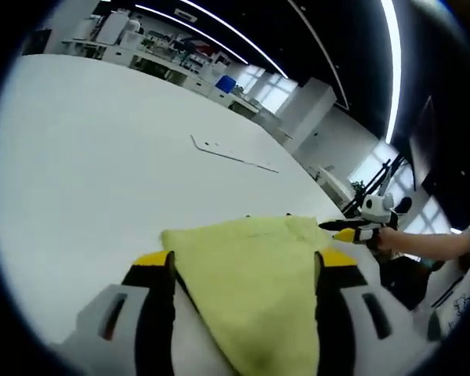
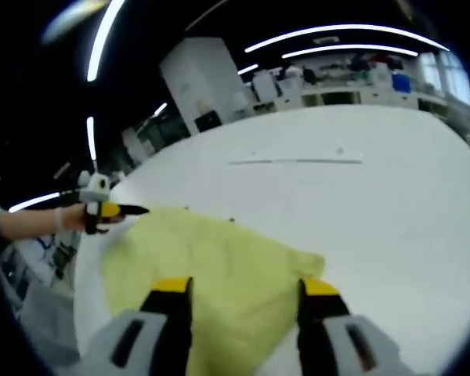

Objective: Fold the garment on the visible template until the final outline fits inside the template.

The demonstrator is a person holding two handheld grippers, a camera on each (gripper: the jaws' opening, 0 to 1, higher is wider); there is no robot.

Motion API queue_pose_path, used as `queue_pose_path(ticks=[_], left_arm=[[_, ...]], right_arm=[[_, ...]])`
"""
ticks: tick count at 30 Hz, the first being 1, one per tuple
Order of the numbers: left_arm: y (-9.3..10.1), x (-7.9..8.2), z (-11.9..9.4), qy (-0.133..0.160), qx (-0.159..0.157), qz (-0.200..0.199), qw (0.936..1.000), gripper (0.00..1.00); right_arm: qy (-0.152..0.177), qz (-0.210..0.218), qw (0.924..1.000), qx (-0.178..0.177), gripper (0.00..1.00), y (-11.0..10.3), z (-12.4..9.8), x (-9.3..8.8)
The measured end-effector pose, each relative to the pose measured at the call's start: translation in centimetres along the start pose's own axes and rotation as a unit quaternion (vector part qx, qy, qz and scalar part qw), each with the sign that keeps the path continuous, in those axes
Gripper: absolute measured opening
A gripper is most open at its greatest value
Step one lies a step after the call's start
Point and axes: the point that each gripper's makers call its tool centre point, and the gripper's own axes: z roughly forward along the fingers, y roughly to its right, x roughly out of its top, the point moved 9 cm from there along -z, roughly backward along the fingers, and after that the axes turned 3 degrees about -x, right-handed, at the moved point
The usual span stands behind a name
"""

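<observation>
A pale yellow garment (image 1: 251, 258) lies bunched on the white table (image 1: 86, 157), near its edge. My left gripper (image 1: 244, 262) is open, its yellow-tipped jaws wide apart with the cloth running between them down to the bottom of the view. My right gripper (image 2: 247, 286) is also open, straddling the garment (image 2: 196, 258) from the other side. Each gripper shows in the other's view: the right gripper (image 1: 351, 233) at the cloth's far corner, held by a hand, and the left gripper (image 2: 113, 210) at the cloth's far left corner. A thin template line (image 1: 235, 155) lies further out on the table.
The thin template line (image 2: 298, 162) crosses the table beyond the garment. The table edge (image 1: 329, 192) runs close behind the cloth. A person's forearm (image 2: 31, 222) reaches in from the left. Benches and equipment (image 1: 164, 55) stand far behind.
</observation>
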Motion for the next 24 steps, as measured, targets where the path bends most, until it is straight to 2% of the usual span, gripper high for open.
queue_pose_path(ticks=[8, 16, 24], left_arm=[[1.8, -0.3, -1.5, 0.007, -0.008, 0.009, 0.9999, 0.69], [3.9, -2.4, -4.2, 0.022, -0.012, 0.023, 0.9994, 0.67], [4.0, -4.1, -7.2, 0.022, 0.0, 0.026, 0.9994, 0.65]], right_arm=[[0.012, -0.001, 0.9999, 0.0, 0.51, -0.9, -2.0, -0.2], [0.018, 0.019, 0.9996, -0.009, 0.51, -1.3, -4.9, -2.6], [0.024, 0.033, 0.9991, -0.014, 0.5, -2.2, -7.2, -4.5]])
